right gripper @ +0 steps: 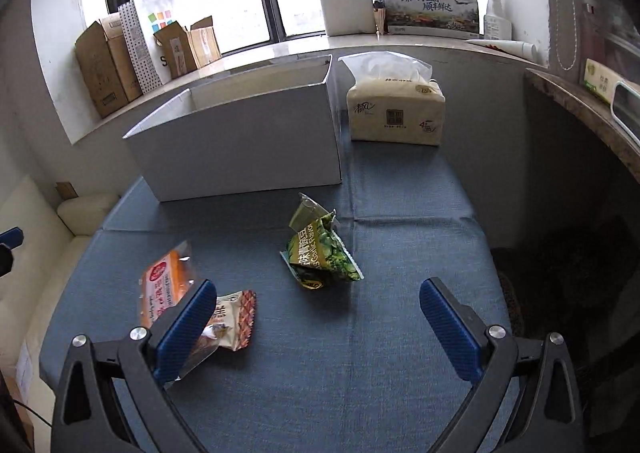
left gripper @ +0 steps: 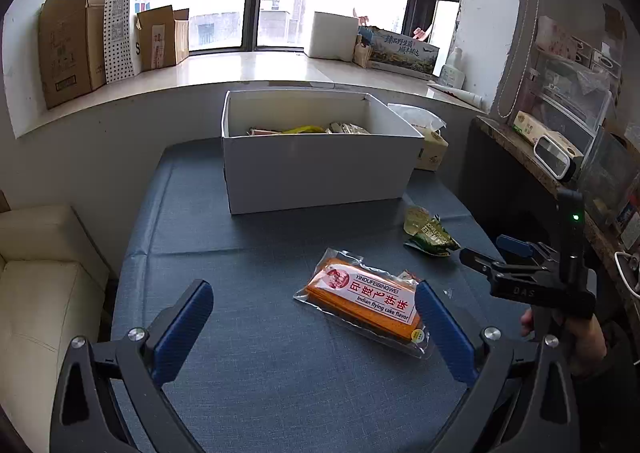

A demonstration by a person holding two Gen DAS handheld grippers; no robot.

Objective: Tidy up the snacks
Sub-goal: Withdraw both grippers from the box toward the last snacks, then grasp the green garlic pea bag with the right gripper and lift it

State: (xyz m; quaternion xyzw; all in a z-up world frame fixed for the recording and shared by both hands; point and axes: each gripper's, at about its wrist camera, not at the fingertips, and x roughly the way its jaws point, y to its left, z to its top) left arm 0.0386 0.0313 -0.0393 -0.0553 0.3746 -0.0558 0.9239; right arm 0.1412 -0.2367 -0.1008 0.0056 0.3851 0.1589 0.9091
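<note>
An orange snack pack (left gripper: 366, 301) in clear wrap lies on the blue tablecloth, just left of my left gripper's right finger. My left gripper (left gripper: 314, 307) is open and empty above the cloth. A green pea snack bag (right gripper: 322, 253) lies mid-table ahead of my open, empty right gripper (right gripper: 320, 307); it also shows in the left wrist view (left gripper: 430, 239). The orange pack (right gripper: 164, 287) and a small white-and-red snack (right gripper: 234, 319) lie by my right gripper's left finger. The white box (left gripper: 316, 157) at the back holds several snacks; it also shows in the right wrist view (right gripper: 240, 141).
A tissue pack (right gripper: 396, 113) stands right of the box. A cream sofa (left gripper: 44, 285) borders the table's left edge. A dark counter (left gripper: 532, 157) with containers runs along the right. Cardboard boxes (left gripper: 72, 49) and bags stand on the windowsill.
</note>
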